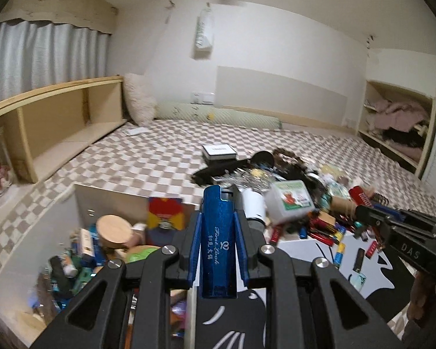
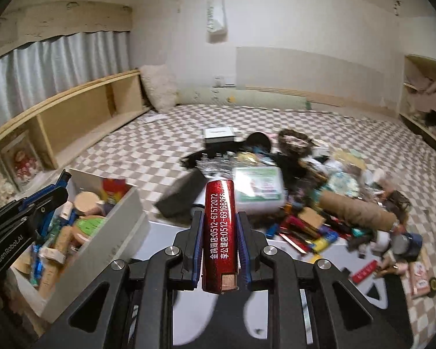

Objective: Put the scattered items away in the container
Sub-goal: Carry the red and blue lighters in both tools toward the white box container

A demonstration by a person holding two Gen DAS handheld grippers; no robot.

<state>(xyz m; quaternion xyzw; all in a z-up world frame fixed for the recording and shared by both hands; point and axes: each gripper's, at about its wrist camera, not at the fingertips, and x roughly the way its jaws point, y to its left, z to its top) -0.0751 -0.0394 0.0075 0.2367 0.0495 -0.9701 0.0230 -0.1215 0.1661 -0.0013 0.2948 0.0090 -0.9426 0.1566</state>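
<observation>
Your left tongs are clamping a blue lighter over the white box's right wall; your right tongs are gripping a red lighter beside the cluttered pile on the bed.

left gripper: black, blue jaws, silver screws | right gripper: same
</observation>
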